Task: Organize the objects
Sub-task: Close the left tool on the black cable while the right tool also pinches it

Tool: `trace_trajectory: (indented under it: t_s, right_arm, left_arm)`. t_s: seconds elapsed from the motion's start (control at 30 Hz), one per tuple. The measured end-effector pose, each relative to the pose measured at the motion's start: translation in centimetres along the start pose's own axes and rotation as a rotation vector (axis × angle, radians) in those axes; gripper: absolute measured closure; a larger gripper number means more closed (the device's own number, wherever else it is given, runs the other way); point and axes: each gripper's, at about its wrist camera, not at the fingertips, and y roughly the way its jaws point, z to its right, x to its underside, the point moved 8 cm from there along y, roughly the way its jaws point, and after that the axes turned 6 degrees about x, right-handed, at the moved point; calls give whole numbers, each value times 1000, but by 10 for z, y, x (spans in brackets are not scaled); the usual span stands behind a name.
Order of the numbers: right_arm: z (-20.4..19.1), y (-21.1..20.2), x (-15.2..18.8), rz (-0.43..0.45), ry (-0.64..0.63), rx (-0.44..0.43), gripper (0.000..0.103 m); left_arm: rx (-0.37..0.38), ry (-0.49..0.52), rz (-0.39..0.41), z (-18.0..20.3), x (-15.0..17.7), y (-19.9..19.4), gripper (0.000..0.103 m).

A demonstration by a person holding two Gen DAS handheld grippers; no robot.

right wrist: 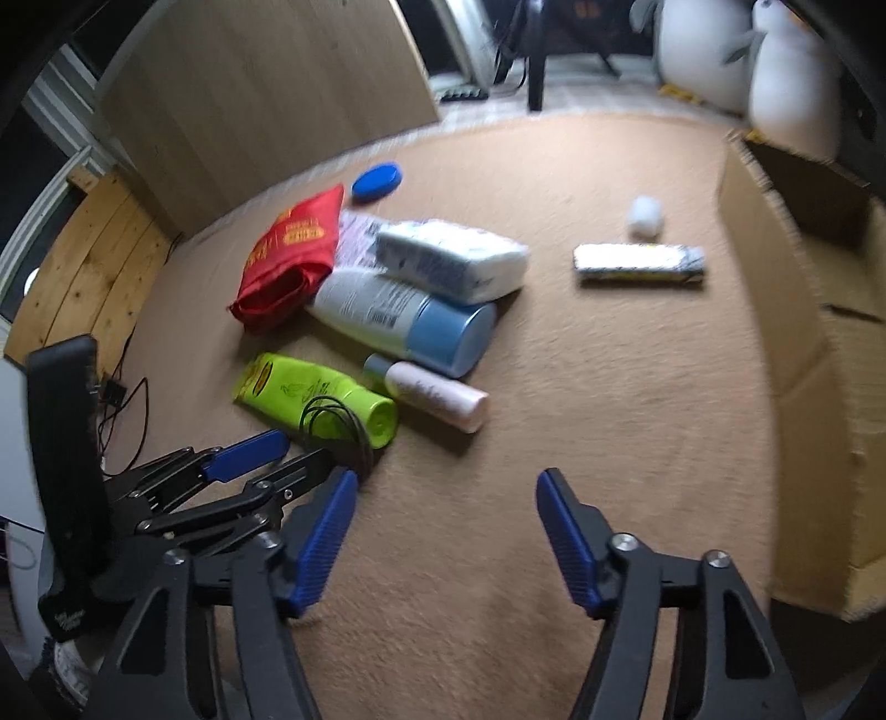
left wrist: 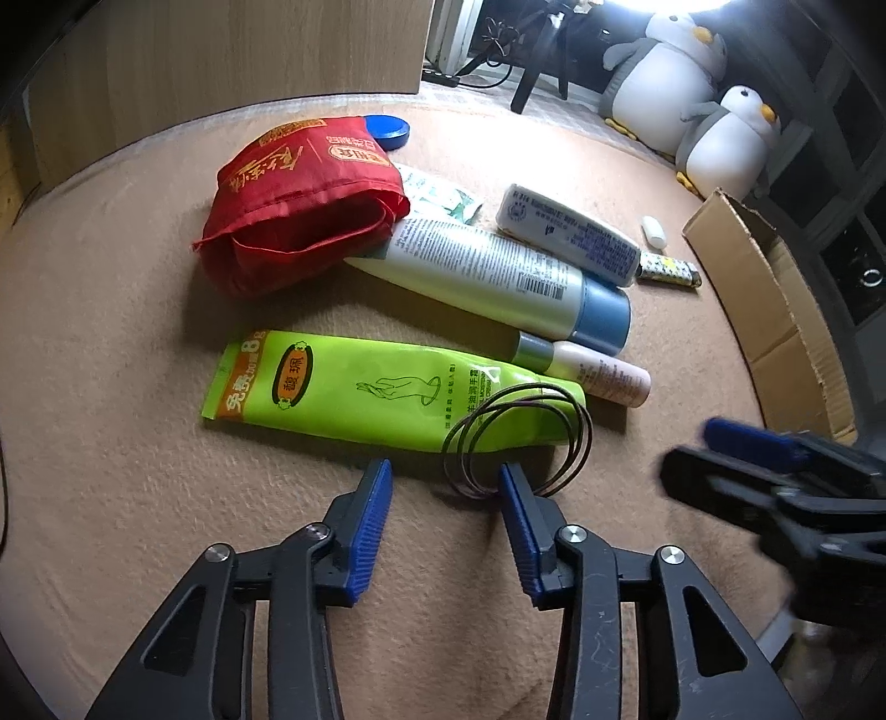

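Toiletries lie on a tan carpet. A green tube (left wrist: 360, 393) (right wrist: 315, 396) lies nearest, with thin dark hair bands (left wrist: 518, 443) (right wrist: 338, 423) draped over its cap end. My left gripper (left wrist: 446, 476) is open and empty, just short of the tube; its right finger (left wrist: 518, 515) stands inside the loop of the bands. It also shows in the right wrist view (right wrist: 288, 451). My right gripper (right wrist: 446, 482) is open and empty over bare carpet, seen blurred in the left wrist view (left wrist: 714, 443). Behind lie a white bottle with blue cap (left wrist: 498, 277) (right wrist: 404, 321), a small pink bottle (left wrist: 592, 371) (right wrist: 437, 396) and a red bag (left wrist: 299, 205) (right wrist: 288, 260).
An open cardboard box (left wrist: 775, 310) (right wrist: 797, 354) stands at the right. A white and blue tube (left wrist: 570, 232) (right wrist: 454, 260), a patterned stick (left wrist: 667, 271) (right wrist: 637, 263), a small white cap (left wrist: 653, 230) (right wrist: 645, 216) and a blue lid (left wrist: 390, 130) (right wrist: 376, 180) lie further back. Plush penguins (left wrist: 686, 94) and a wooden panel (left wrist: 232, 50) stand behind.
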Motion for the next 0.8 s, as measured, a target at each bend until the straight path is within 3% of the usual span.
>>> trace_trajectory:
  t_s: [0.33, 0.6, 0.8]
  right_arm:
    - [-18, 33, -3, -68, 0, -68, 60]
    - [-29, 37, -4, -87, -32, -95, 80]
    - [-35, 38, -3, -88, -44, -101, 96]
  left_arm:
    - [29, 25, -2, 8, -1, 4, 83]
    - [46, 25, 4, 10, 1, 3, 99]
    - [54, 17, 13, 10, -2, 5, 101]
